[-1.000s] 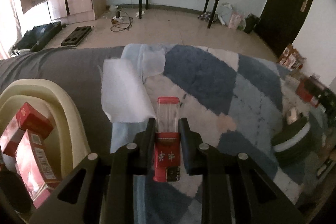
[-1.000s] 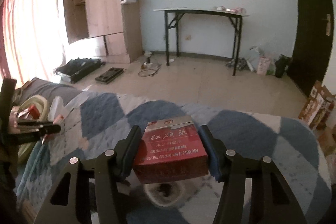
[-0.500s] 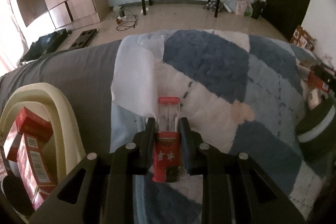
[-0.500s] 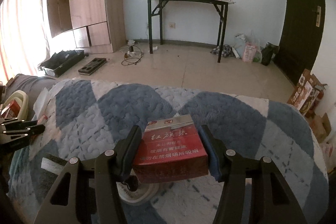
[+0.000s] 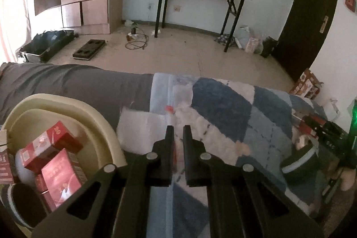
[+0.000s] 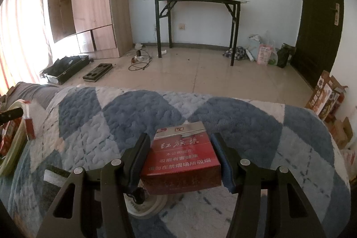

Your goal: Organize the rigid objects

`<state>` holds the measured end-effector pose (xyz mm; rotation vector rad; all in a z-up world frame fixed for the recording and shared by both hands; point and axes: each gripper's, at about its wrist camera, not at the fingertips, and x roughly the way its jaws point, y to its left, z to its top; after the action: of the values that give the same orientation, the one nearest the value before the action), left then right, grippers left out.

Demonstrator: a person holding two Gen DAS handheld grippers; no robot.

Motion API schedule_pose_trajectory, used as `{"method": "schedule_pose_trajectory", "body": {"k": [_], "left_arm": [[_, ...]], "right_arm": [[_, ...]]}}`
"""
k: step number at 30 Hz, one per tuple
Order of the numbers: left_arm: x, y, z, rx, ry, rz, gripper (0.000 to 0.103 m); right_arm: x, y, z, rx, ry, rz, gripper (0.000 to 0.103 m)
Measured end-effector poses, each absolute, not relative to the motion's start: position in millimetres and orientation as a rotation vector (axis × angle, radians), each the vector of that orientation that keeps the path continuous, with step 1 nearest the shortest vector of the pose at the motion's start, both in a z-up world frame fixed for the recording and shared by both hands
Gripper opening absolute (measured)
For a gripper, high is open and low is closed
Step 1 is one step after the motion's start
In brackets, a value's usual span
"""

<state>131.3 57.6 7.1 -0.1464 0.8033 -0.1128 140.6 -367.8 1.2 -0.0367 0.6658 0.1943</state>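
My right gripper (image 6: 180,144) is shut on a red cigarette pack (image 6: 181,156) with Chinese print, held above the blue and white quilt (image 6: 223,117). My left gripper (image 5: 178,129) stands with its jaws a narrow gap apart and nothing between them. A slim red and clear lighter (image 6: 28,117) hangs in the air at the far left of the right wrist view, just off the left gripper's tip and beside the cream basin (image 5: 98,122). The basin holds several red packs (image 5: 60,173).
A white tissue (image 5: 142,133) lies on the quilt beside the basin. A dark round tin with a white band (image 5: 299,166) sits on the right. A pale round lid (image 6: 147,206) lies under my right gripper. Grey sheet, floor and a black table lie beyond.
The lighter has left my left gripper's jaws, which now stand a little apart and empty; that gripper tilted up. My right gripper still holds the pack.
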Motion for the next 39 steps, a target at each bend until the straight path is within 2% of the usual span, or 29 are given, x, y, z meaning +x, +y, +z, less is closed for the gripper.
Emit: {"method": "schedule_pose_trajectory", "body": {"k": [7,8,9,10,11,12,20,21,22,24,25,27,39], "left_arm": [[142.8,48.7,-14.2,-0.108,0.883,-0.069,0.009],[144.2,50.1,-15.8,-0.104,0.884,-0.049,0.012],[145.7,52.7,-16.6,-0.096,0.883,-0.028,0.017],[146.3,54.2,-18.5,-0.084,0.881,0.009,0.033],[146.0,55.5,-20.1,-0.076,0.877,0.032,0.055],[146.4,55.5,-22.2,-0.068,0.871,0.054,0.068],[157.1,38.7,-49.0,-0.024,0.935,0.020,0.066],[156.9,36.7,-49.4,-0.015,0.925,0.014,0.058],[157.2,34.5,-50.1,-0.010,0.929,0.002,0.056],[156.8,34.9,-48.6,-0.005,0.925,0.003,0.037],[156.4,37.4,-47.8,-0.014,0.927,-0.002,0.035],[155.2,43.0,-46.7,-0.026,0.924,-0.001,0.024],[147.8,56.6,-27.0,-0.133,0.858,-0.052,0.019]], "right_arm": [[140.7,-367.3,1.6,-0.042,0.668,0.193,0.056],[140.9,-367.5,1.7,-0.042,0.669,0.193,0.056],[140.9,-367.5,1.7,-0.043,0.669,0.194,0.056],[141.0,-367.6,1.7,-0.042,0.670,0.194,0.056],[141.0,-367.5,1.6,-0.042,0.670,0.194,0.056],[140.9,-367.4,1.7,-0.041,0.670,0.194,0.056],[141.1,-367.9,0.8,-0.042,0.674,0.195,0.056],[141.2,-367.9,0.7,-0.043,0.674,0.195,0.056],[141.1,-368.0,0.5,-0.041,0.674,0.195,0.056],[141.3,-368.7,0.0,-0.040,0.675,0.197,0.056],[141.1,-368.7,-0.3,-0.039,0.675,0.197,0.056],[141.1,-368.6,-0.5,-0.039,0.675,0.197,0.056],[141.1,-369.0,-0.5,-0.038,0.676,0.197,0.056]]}}
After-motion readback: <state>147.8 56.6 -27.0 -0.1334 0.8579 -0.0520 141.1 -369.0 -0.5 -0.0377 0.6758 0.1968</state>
